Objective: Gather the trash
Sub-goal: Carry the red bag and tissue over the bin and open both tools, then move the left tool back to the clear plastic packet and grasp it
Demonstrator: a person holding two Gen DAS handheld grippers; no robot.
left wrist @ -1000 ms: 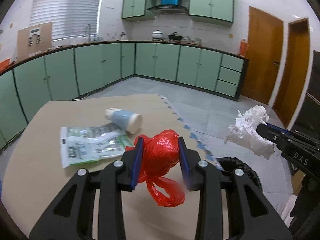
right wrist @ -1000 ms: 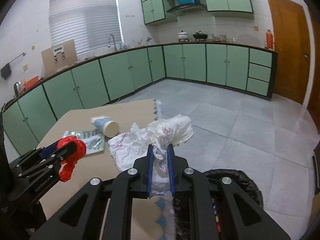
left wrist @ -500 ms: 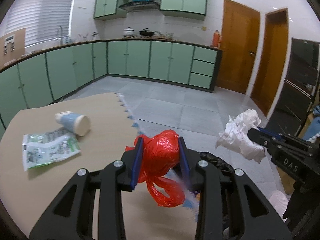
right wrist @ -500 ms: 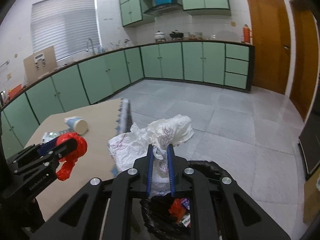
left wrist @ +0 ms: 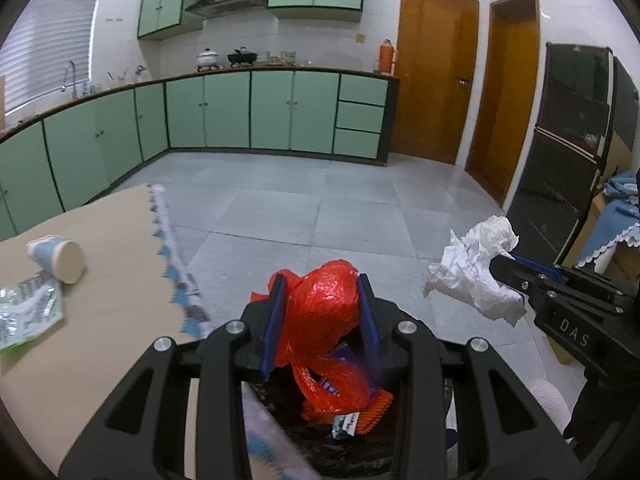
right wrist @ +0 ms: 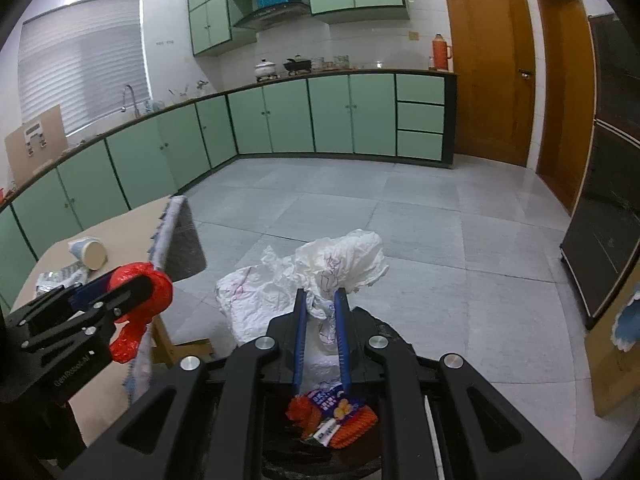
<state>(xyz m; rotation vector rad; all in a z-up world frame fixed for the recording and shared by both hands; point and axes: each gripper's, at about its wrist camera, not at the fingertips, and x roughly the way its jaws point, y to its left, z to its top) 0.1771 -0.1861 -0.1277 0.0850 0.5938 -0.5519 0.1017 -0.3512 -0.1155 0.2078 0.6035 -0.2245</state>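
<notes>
Green cupboards (left wrist: 224, 112) run around a big kitchen with a grey tile floor (left wrist: 320, 216). By the tan table (left wrist: 100, 264) sits a black trash bin (right wrist: 360, 440) with some wrappers already inside. Over the bin, the left gripper (left wrist: 320, 312) is pinching a red plastic bag (left wrist: 324, 308), and the right gripper (right wrist: 322, 336) is pinching a crumpled white paper (right wrist: 320, 280). Neither has been dropped yet. On the table a paper cup (left wrist: 58, 256) on its side and a flat green packet (left wrist: 28, 312) are left to pick up, so I think the job is about half done.

Mint-green cabinets (right wrist: 328, 116) line white-tiled walls above a grey tile floor (right wrist: 400, 216), beside wooden doors (right wrist: 486, 68).
</notes>
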